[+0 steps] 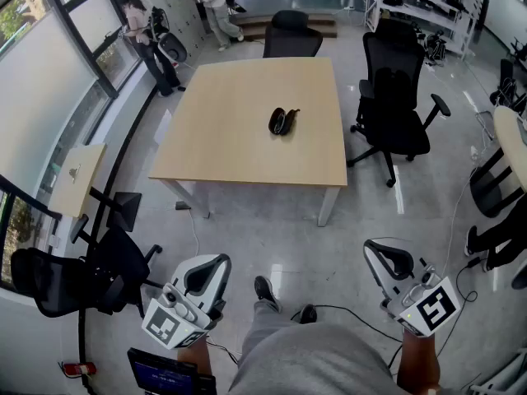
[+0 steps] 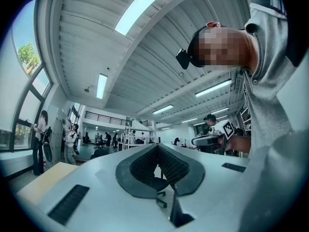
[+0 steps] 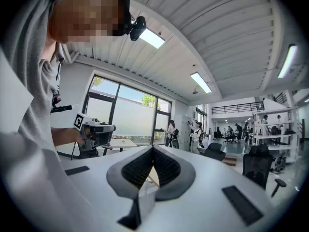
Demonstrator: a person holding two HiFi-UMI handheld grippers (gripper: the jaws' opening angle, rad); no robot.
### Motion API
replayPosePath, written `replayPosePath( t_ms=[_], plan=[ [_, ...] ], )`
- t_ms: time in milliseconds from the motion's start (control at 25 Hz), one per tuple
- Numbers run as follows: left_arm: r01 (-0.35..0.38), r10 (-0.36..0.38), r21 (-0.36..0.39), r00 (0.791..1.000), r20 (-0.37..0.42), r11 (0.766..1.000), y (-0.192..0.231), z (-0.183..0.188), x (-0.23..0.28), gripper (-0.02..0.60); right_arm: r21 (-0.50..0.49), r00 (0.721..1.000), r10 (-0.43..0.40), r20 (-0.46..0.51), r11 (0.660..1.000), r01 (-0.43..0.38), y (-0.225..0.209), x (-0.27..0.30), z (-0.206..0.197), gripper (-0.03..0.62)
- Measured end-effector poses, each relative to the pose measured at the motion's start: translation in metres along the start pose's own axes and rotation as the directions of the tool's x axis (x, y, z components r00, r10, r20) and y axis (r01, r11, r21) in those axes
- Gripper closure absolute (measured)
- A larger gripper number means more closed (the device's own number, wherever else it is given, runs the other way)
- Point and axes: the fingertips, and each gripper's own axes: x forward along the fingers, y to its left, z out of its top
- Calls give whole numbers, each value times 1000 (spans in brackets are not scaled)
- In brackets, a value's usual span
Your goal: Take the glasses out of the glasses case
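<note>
Our left tongs (image 1: 206, 271) and right tongs (image 1: 387, 260) hang shut, empty; we see the glasses case (image 1: 283, 121) well ahead on the surface (image 1: 239, 151), roughly between them.

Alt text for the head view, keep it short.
A dark glasses case lies near the middle of a light wooden table, well ahead of the person. The left gripper and right gripper are held low at the person's sides, both shut and empty.

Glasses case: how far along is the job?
Nothing looks done: the glasses case lies untouched on the table. Nothing is in hand: the left gripper and right gripper are shut and empty, well short of the table. Left: reaching the case and emptying it.
</note>
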Motion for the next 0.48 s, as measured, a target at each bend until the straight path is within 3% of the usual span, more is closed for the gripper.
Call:
replayPosePath(
  t_ms=[480],
  plan=[
    [3,-3,26,1000,-5,1000,2,-3,-3,574,3,1000,0,-3,1000,0,0,3,-2,586]
  ],
)
